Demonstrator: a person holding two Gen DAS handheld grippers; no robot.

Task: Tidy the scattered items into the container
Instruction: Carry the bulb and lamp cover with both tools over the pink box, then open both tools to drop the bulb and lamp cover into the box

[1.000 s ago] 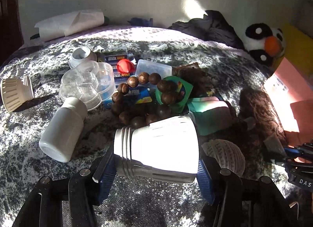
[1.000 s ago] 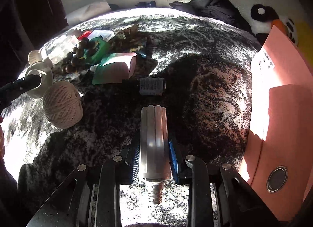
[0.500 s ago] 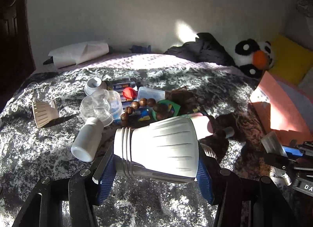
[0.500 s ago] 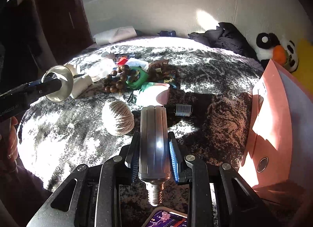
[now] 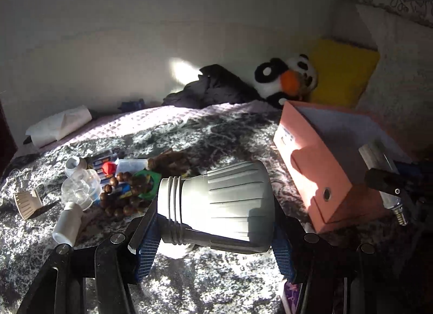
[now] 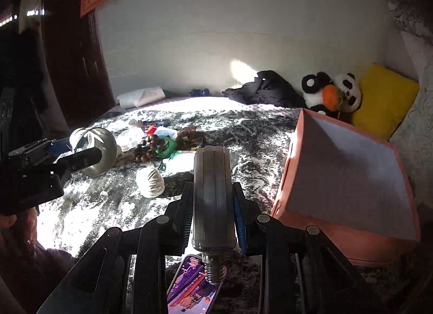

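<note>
My left gripper (image 5: pixel 213 222) is shut on a white ribbed lamp shade (image 5: pixel 216 203), held above the bed; it also shows in the right wrist view (image 6: pixel 96 151). My right gripper (image 6: pixel 212 203) is shut on a grey cylindrical LED bulb (image 6: pixel 212 194) with its screw base toward the camera; it also shows in the left wrist view (image 5: pixel 381 175), beside the pink open box (image 5: pixel 322 167). The box (image 6: pixel 346 178) stands at the right with its grey inside showing. Scattered items lie in a pile (image 5: pixel 124 186): brown beads, a green ring, a white bottle (image 5: pixel 67 224).
A twine ball (image 6: pixel 150 182) lies on the patterned blanket (image 6: pixel 113 200). A phone (image 6: pixel 192 287) lies below my right gripper. A panda plush (image 6: pixel 333 91), a yellow pillow (image 6: pixel 384 100) and dark clothes (image 6: pixel 265 89) line the wall. A small ribbed white cup (image 5: pixel 27 203) lies far left.
Both grippers have risen and pulled back with their loads. The views have swung right, so the pink box now shows larger; the right gripper with the bulb is now beside it.
</note>
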